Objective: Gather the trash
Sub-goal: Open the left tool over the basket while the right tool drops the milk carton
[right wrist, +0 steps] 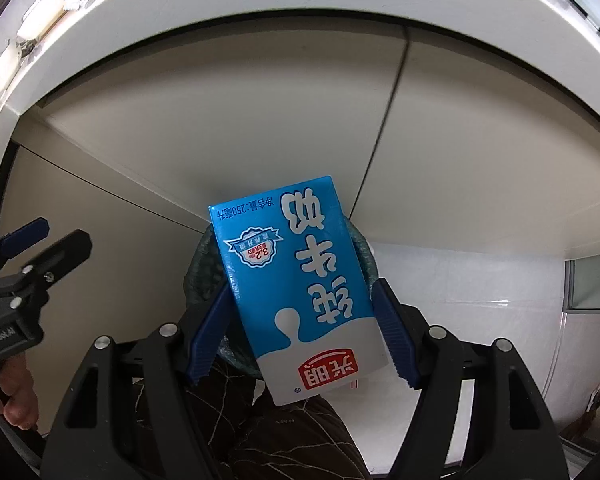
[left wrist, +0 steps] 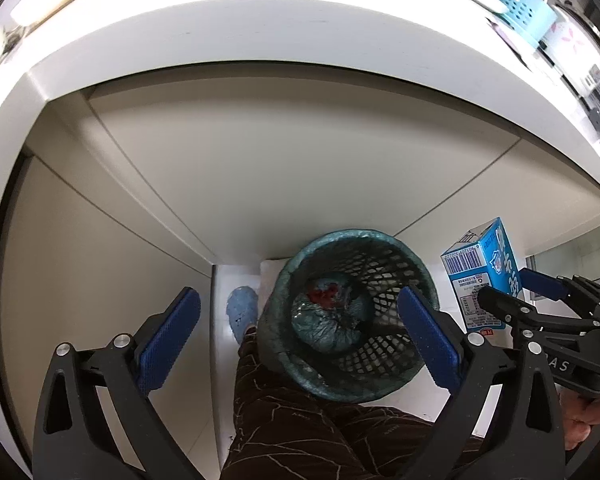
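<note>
A: What is lying beyond the fingers?

B: The white counter (left wrist: 260, 36) is curving across the far side, with its pale panels below. Under its edge, a mesh bin (left wrist: 352, 316) in a green bag is sitting on the floor, just past the left fingertips and mostly between them.

A: And inside it?

B: A crumpled bag (left wrist: 332, 320) with something red on top is lying at the bottom. A person's dark patterned trouser leg (left wrist: 300, 420) is touching the bin's near side.

A: The left gripper (left wrist: 300, 332)?

B: Its blue fingers (left wrist: 168, 340) are standing wide apart, holding nothing.

A: The right gripper (right wrist: 302, 340)?

B: Its fingers (right wrist: 392, 336) are pressing both sides of a blue milk carton (right wrist: 300, 280), gripping it upside down. The bin's rim is showing behind the carton.
</note>
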Motion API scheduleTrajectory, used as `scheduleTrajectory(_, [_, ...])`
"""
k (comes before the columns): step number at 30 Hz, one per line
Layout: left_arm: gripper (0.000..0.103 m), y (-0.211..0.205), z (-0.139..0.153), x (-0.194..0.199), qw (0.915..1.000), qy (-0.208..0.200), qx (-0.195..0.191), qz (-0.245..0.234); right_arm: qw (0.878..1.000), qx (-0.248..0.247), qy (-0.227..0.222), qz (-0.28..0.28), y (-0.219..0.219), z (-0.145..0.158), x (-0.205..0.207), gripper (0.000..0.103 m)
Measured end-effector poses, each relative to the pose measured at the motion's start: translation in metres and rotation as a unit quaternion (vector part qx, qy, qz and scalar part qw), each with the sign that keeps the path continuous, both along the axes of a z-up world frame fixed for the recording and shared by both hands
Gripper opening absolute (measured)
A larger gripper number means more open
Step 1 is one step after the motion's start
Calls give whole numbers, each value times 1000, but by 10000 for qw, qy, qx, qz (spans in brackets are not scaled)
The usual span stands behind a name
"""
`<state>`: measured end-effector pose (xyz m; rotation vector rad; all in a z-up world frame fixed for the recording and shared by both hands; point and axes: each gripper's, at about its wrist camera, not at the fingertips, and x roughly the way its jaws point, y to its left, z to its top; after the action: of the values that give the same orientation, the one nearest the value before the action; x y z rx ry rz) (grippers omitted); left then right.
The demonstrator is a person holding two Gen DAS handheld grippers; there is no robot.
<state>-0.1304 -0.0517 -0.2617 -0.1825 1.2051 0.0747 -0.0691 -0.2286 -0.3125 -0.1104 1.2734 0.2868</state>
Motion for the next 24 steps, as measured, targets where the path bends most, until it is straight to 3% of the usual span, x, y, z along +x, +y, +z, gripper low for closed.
scheduleTrajectory(10, [97, 9, -2, 1, 9999, 98, 22, 26, 10000, -11, 31, 92, 2, 6, 0, 70])
scheduleTrajectory(18, [97, 8, 5, 3, 9999, 57, 82, 39, 9998, -103, -118, 109, -3, 25, 0, 85])
scheduleTrajectory(24, [97, 13, 31, 7, 9997, 63, 107, 209, 9987, -131, -501, -16, -2, 54, 1, 95])
